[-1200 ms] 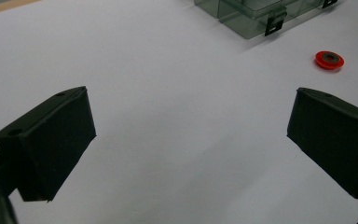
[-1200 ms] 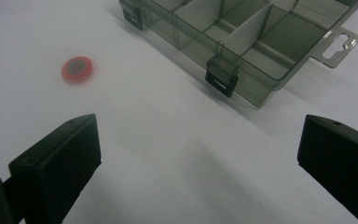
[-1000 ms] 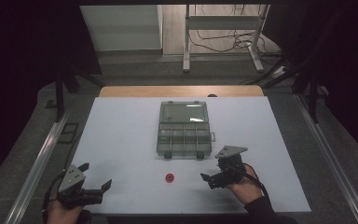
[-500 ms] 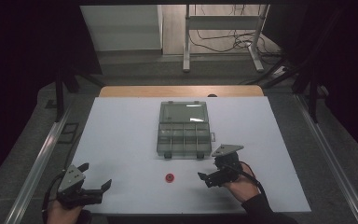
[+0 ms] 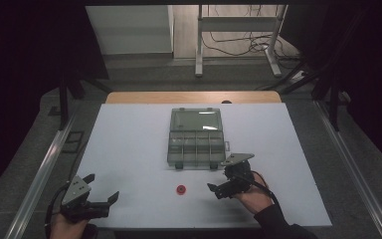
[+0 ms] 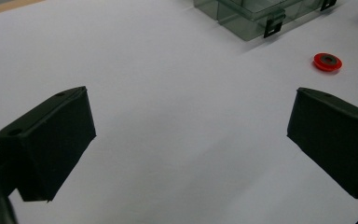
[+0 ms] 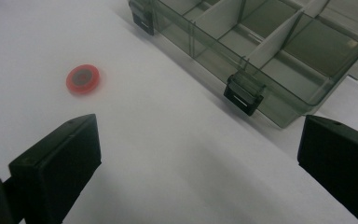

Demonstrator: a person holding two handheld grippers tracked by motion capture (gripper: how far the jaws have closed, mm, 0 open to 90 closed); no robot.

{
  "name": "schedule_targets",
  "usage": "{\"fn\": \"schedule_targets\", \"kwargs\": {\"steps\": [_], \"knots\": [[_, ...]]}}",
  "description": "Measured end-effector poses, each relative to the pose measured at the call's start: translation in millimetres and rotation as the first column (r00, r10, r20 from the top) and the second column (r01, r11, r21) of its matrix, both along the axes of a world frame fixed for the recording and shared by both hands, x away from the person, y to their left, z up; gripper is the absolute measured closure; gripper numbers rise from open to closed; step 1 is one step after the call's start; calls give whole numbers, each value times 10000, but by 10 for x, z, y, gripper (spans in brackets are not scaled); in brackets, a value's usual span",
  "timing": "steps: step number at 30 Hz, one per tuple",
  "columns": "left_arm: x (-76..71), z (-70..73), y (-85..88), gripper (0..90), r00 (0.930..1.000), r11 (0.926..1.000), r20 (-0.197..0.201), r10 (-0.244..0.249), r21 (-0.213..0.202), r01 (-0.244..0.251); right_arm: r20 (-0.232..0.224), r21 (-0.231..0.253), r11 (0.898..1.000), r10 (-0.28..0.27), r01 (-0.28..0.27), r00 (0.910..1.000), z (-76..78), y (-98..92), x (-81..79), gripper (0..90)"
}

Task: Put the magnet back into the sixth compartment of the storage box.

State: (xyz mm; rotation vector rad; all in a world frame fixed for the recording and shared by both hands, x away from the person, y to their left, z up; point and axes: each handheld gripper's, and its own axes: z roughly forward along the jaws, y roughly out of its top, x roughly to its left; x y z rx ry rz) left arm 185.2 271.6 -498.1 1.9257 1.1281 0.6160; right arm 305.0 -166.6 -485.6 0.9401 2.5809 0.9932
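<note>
Right tongs (image 5: 218, 190) sit just right of centre in the lower part of the high view, jaws spread wide and holding nothing, nose aimed left toward the red disc (image 5: 181, 189). The disc lies flat on the white table (image 5: 129, 149), low in the frame and a little left of centre, near the front edge of the clear compartment box (image 5: 196, 144) but apart from it. Left tongs (image 5: 110, 200) wait at the lower left of the frame, jaws also released and empty, well apart from the disc.

This reads as the approach step: the right hand (image 5: 251, 196) is lining up on the disc and nothing is gripped yet. The next move looks to call for carrying the open jaws further left until the disc sits between them, dropping low to the table since the disc is thin and flat, then closing on its rim. The box stands with its lid thrown back, so a compartment is ready to receive.

The right gripper view gives what the high view cannot: the disc (image 7: 82, 78) at the upper left with a dark centre, off to one side of the jaw line and not yet between the jaws, and the box's dividers and black latch (image 7: 244, 93) close up, the compartments (image 7: 307, 44) looking bare. The left gripper view catches the disc (image 6: 327, 61) at the upper right and a corner of the box (image 6: 251, 18) along the top edge.
</note>
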Motion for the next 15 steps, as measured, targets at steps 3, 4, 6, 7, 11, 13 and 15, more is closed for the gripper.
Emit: {"fn": "schedule_targets", "kwargs": {"steps": [3,4,6,7,11,13,15], "knots": [[0,-1,0,15,10000,10000,4,-2,-5,2,-45,-30,10000,13,-13,10000,-2,30,9,0],[0,0,0,15,10000,10000,2,-3,-6,3,-60,-33,10000,31,-32,10000,-4,41,10,0],[0,-1,0,14,10000,10000,3,-3,-6,3,-42,-104,9999,64,-65,10000,-4,61,15,0],[0,0,1,15,10000,10000,1,-4,-6,4,-54,-113,9999,86,-87,9999,-6,72,18,0],[0,-1,1,15,10000,10000,5,-4,-13,4,-69,-201,9997,148,-149,9999,-11,112,27,0],[0,-1,2,15,10000,10000,11,5,-41,-5,-75,-224,9996,182,-184,9998,-13,129,32,0],[0,-1,3,15,10000,10000,10,5,-43,-5,-88,-242,9995,203,-205,9998,-14,138,34,0]]}}
